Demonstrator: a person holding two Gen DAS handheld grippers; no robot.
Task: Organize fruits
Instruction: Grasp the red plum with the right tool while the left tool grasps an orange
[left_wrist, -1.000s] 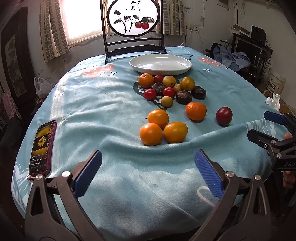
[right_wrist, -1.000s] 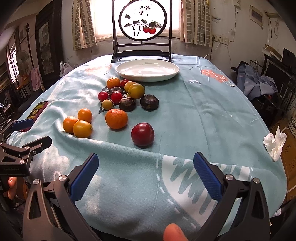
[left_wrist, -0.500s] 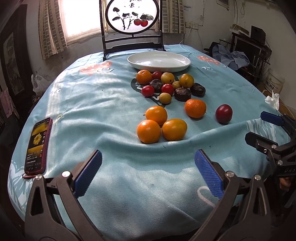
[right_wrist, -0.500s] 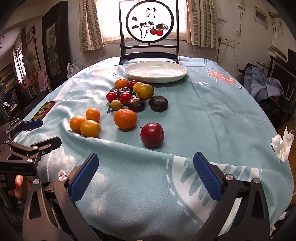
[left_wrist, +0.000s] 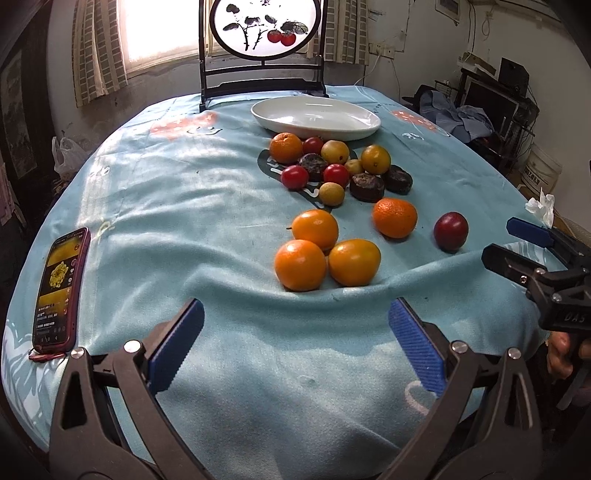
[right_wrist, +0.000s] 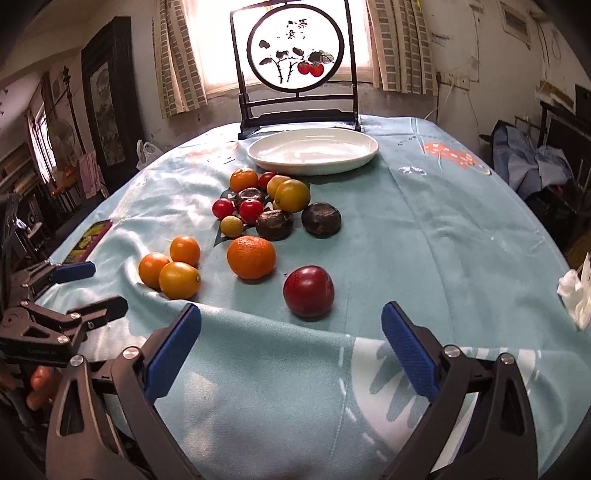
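Fruit lies loose on a light blue tablecloth (left_wrist: 177, 206). Three oranges (left_wrist: 321, 254) cluster nearest my left gripper (left_wrist: 295, 343), which is open and empty just short of them. A mandarin (right_wrist: 251, 257) and a dark red plum (right_wrist: 308, 291) lie just beyond my right gripper (right_wrist: 291, 343), also open and empty. Behind them sits a pile of small red, yellow and dark brown fruits (left_wrist: 340, 170). An empty white oval plate (left_wrist: 316, 118) stands at the far side. Each gripper shows in the other's view, the right (left_wrist: 517, 243) and the left (right_wrist: 85, 288).
A phone in a red case (left_wrist: 59, 288) lies at the left table edge. A framed round painting on a dark stand (right_wrist: 295, 70) rises behind the plate. A crumpled white tissue (right_wrist: 576, 291) lies at the right edge. Furniture and clothes crowd the room's right side.
Both grippers have moved forward over the table toward the fruit, so the oranges and plum appear closer. Both stay open. No fruit has moved.
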